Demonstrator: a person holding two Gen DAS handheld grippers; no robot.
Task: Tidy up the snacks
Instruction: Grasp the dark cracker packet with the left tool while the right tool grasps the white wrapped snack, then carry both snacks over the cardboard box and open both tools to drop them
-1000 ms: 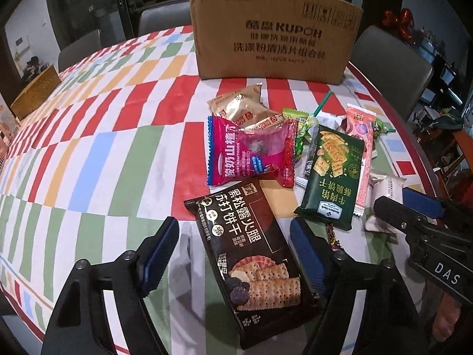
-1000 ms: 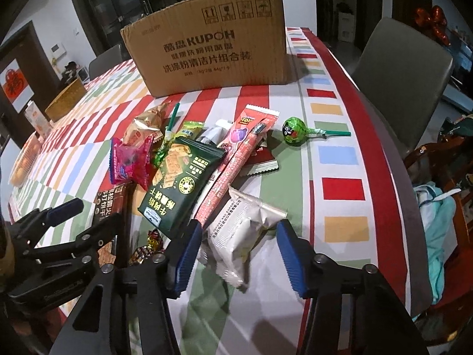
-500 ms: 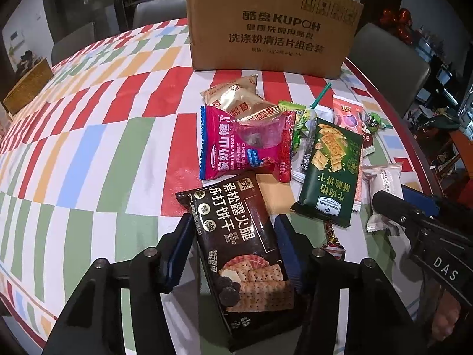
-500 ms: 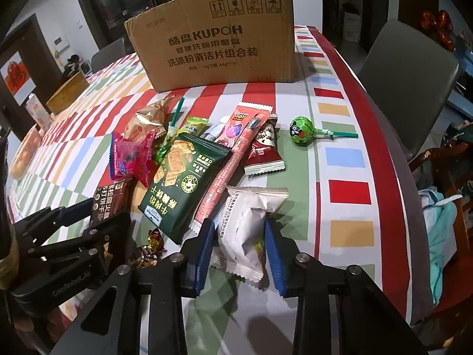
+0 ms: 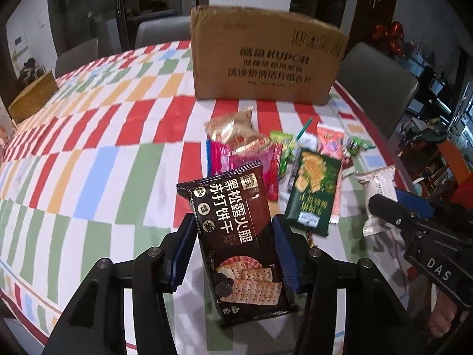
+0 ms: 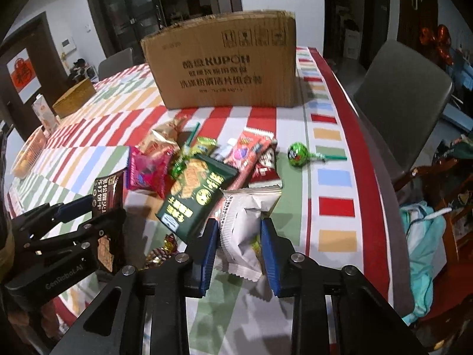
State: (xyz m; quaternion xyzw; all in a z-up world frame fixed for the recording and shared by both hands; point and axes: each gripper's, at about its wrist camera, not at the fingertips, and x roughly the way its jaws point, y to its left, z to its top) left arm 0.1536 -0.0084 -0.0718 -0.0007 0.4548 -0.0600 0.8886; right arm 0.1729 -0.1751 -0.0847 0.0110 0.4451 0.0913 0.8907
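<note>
Gripping black cracker packet (image 5: 236,236) in left gripper (image 5: 233,248), white pastry packet (image 6: 245,230) in right gripper (image 6: 240,247); both raised before cardboard box (image 6: 224,65), likely for dropping inside.

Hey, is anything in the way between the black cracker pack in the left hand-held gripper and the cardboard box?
Yes. The black cracker pack is held in the left hand-held gripper, and the pink snack bag and gold packets lie on the table between it and the cardboard box. Lifted over them, the path looks open.
</note>
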